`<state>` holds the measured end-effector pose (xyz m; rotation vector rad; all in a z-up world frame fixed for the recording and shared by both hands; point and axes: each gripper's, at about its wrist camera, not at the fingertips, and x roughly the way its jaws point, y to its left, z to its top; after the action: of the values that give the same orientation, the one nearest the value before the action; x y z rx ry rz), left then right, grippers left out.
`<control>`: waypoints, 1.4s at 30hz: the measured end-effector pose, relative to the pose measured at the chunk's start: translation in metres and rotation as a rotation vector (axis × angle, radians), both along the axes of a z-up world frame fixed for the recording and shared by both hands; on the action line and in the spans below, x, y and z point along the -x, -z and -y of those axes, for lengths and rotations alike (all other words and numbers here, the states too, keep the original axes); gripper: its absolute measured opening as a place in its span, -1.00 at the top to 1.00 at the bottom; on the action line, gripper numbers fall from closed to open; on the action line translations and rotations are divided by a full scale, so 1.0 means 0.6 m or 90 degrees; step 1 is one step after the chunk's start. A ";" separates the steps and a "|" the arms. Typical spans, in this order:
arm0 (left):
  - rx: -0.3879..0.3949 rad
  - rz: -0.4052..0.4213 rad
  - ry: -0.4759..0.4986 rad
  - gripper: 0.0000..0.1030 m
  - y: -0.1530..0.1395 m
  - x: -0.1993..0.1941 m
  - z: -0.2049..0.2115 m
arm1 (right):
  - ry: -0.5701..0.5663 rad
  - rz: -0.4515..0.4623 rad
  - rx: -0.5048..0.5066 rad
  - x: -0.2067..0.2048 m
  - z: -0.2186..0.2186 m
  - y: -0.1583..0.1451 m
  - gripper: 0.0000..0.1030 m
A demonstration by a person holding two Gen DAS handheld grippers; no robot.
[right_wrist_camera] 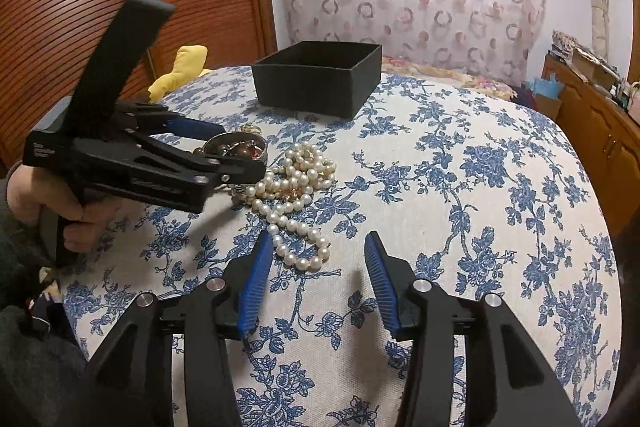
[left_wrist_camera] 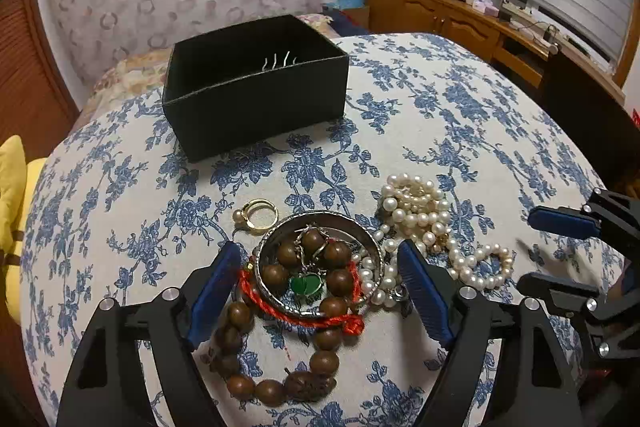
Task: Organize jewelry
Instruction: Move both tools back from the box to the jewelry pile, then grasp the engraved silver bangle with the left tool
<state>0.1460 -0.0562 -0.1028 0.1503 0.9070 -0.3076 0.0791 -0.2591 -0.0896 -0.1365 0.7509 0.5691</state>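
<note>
A silver bangle [left_wrist_camera: 280, 303] lies on the floral cloth with a wooden bead bracelet [left_wrist_camera: 240, 315], a red cord [left_wrist_camera: 340, 323] and a green pendant [left_wrist_camera: 306, 285] tangled in it. My left gripper [left_wrist_camera: 317, 245] stands open astride this bangle, and its pads are clear of the rim. A gold ring with a pearl [left_wrist_camera: 260, 215] lies just beyond. The pearl necklace [left_wrist_camera: 420, 211] is heaped to the right. Its tail [right_wrist_camera: 304, 255] reaches between the fingertips of my open right gripper [right_wrist_camera: 318, 237], untouched by the pads. The black box [left_wrist_camera: 256, 83] stands further back, with thin silver pieces inside.
The cloth-covered table [right_wrist_camera: 480, 187] drops off at the right and near edges. A person's hand [right_wrist_camera: 40, 195] holds the left gripper [right_wrist_camera: 243, 147]. A yellow cushion [right_wrist_camera: 180, 71] lies at the far left, and a wooden cabinet [left_wrist_camera: 440, 15] runs along the right wall.
</note>
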 end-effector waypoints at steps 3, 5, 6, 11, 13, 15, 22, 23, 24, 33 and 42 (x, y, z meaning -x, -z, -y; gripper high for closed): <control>0.000 0.001 0.000 -0.47 0.000 -0.003 0.000 | 0.002 0.000 -0.004 0.000 0.002 -0.001 0.03; -0.001 0.004 0.000 -0.34 -0.001 -0.003 -0.001 | 0.001 0.001 -0.004 0.000 0.001 -0.001 0.03; -0.006 0.004 0.000 -0.21 -0.002 -0.003 0.000 | 0.000 0.001 -0.004 -0.001 0.001 0.000 0.03; -0.002 0.018 0.007 -0.13 -0.008 0.010 -0.002 | -0.001 -0.005 -0.005 -0.002 0.001 0.001 0.03; 0.004 0.025 0.007 -0.13 -0.010 0.018 -0.005 | -0.002 -0.007 -0.002 -0.002 -0.002 0.003 0.03; 0.013 0.034 0.007 -0.13 -0.016 0.029 -0.009 | 0.000 -0.008 0.003 -0.003 -0.003 0.004 0.03; 0.042 0.063 0.004 -0.13 -0.040 0.054 -0.020 | 0.000 -0.015 0.011 -0.009 -0.006 0.003 0.03; 0.044 0.066 0.004 -0.13 -0.042 0.055 -0.021 | 0.001 -0.014 0.014 -0.009 -0.007 0.002 0.03; 0.047 0.070 0.003 -0.13 -0.046 0.057 -0.022 | 0.000 -0.013 0.016 -0.010 -0.008 0.002 0.03; 0.046 0.059 -0.021 -0.13 -0.033 0.057 -0.053 | -0.004 -0.015 0.023 -0.010 -0.015 0.005 0.03; 0.052 0.065 -0.044 -0.12 -0.035 0.065 -0.082 | -0.007 -0.015 0.029 -0.011 -0.018 0.005 0.03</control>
<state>0.1070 -0.0072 -0.0816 0.0585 0.7947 -0.2700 0.0859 -0.2484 -0.0925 -0.1765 0.7860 0.5652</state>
